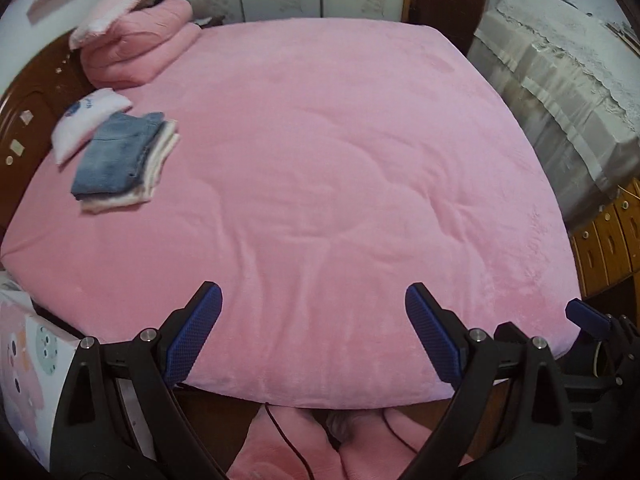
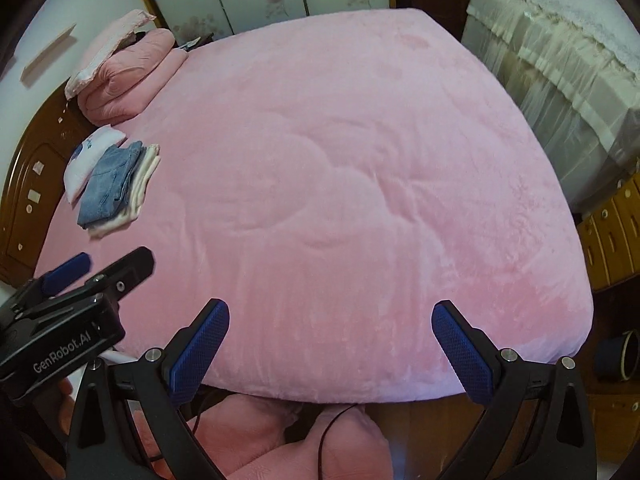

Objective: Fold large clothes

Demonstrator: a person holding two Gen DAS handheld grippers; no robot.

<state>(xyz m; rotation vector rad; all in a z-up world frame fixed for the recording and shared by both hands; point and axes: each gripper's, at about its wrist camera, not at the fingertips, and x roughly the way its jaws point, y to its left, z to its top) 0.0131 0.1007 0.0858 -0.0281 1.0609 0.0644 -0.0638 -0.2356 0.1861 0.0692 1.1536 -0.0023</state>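
Note:
A pink plush bed cover (image 1: 320,152) (image 2: 340,168) fills both views. At its far left lies a folded stack: blue jeans (image 1: 116,152) (image 2: 110,182) on top of cream clothes (image 1: 160,156) (image 2: 146,176). My left gripper (image 1: 314,300) hangs open over the bed's near edge, nothing between its blue pads (image 1: 192,336). My right gripper (image 2: 330,316) is likewise open and empty, beside the left one (image 2: 76,276). The right gripper's pad (image 1: 588,316) shows at the lower right of the left wrist view.
A small white printed pillow (image 1: 88,120) (image 2: 90,160) and a folded pink quilt (image 1: 140,48) (image 2: 124,76) with a pillow on top sit by the wooden headboard (image 1: 24,120). A lace-covered cabinet (image 1: 560,80) stands right. Pink-clad legs (image 1: 304,448) and a cable are below.

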